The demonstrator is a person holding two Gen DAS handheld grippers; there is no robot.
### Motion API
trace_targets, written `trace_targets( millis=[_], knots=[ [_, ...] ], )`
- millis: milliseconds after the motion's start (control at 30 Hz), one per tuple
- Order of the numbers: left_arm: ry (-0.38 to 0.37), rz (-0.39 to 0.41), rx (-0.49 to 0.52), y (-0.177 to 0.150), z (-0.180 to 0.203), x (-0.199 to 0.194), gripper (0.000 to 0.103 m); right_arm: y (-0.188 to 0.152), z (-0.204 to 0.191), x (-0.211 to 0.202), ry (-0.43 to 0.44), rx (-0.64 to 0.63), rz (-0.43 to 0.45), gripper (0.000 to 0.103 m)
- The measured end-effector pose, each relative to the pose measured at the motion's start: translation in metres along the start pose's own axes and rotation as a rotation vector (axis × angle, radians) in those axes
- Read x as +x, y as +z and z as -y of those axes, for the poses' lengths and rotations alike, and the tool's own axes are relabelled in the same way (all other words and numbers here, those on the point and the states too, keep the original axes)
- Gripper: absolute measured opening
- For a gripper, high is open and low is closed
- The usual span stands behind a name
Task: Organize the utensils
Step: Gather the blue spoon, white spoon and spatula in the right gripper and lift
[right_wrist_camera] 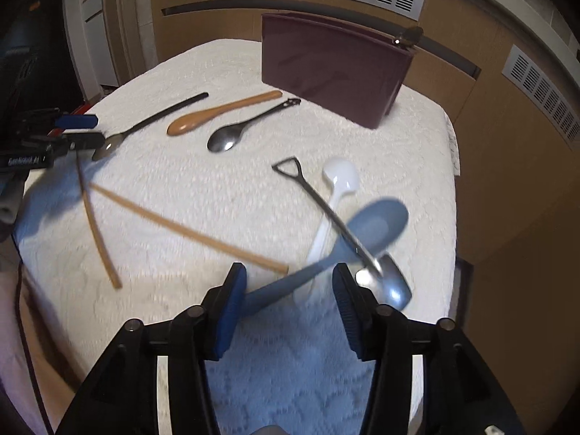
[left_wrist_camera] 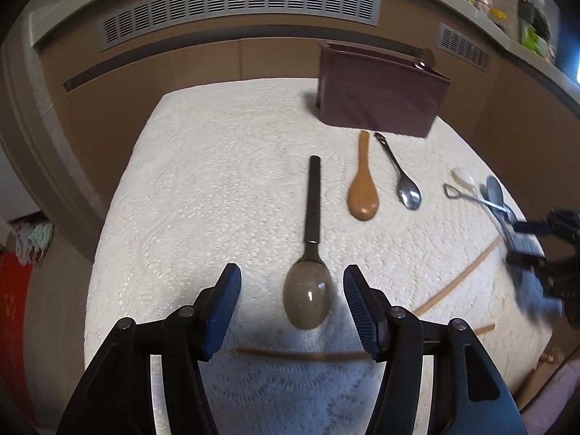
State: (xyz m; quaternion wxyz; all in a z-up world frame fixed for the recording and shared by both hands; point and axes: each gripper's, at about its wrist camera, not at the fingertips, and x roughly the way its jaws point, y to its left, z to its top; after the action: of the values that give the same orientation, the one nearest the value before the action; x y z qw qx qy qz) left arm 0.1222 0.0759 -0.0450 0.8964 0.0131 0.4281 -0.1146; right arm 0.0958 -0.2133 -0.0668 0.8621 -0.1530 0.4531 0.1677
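A: The left gripper (left_wrist_camera: pixel 291 308) is hanging with its jaws spread, gripping nothing — the bowl of the dark-handled spoon (left_wrist_camera: pixel 308 275) is lying on the white tablecloth (left_wrist_camera: pixel 188 181) between its blue pads, untouched.

B: And the right gripper (right_wrist_camera: pixel 290 297)?

A: Also released. The blue spoon (right_wrist_camera: pixel 337 250) has its handle running in between the jaws, but the pads aren't pressing on it. It's tangled with a white plastic spoon (right_wrist_camera: pixel 333 199) and a shovel-handled metal spoon (right_wrist_camera: pixel 348 235) (all three crossing).

B: How will they handle?

A: I'd judge the metal ones stiff, slick and a bit heavier; the plastic ones light and apt to skid. Taking each at mid-handle looks safest — bowls are curved and slippery.

B: What is each view adding?

A: The right wrist view is showing that pile clearly, plus two wooden chopsticks (right_wrist_camera: pixel 188 232); the left wrist view is showing the wooden spoon (left_wrist_camera: pixel 362 188) and steel spoon (left_wrist_camera: pixel 400 177) lined up before the maroon holder (left_wrist_camera: pixel 377 98).
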Motion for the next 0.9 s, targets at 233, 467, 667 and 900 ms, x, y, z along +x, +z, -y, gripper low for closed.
trace_targets(
  millis=[233, 467, 667, 900],
  knots=[
    [0.009, -0.008, -0.064, 0.005, -0.007, 0.003, 0.061, 0.014, 0.037, -0.008, -0.075, 0.216, 0.061, 0.049],
    [0.057, -0.046, -0.176, 0.014, -0.014, 0.016, 0.062, 0.042, 0.064, 0.033, -0.122, 0.556, 0.000, 0.049],
    [0.105, -0.050, -0.186, 0.017, -0.014, 0.016, 0.066, 0.067, 0.011, 0.045, -0.115, 0.388, -0.007, 0.034],
    [0.081, -0.044, -0.178, 0.019, -0.010, 0.016, 0.067, 0.080, -0.028, 0.031, -0.061, 0.238, 0.043, 0.007]
  ],
)
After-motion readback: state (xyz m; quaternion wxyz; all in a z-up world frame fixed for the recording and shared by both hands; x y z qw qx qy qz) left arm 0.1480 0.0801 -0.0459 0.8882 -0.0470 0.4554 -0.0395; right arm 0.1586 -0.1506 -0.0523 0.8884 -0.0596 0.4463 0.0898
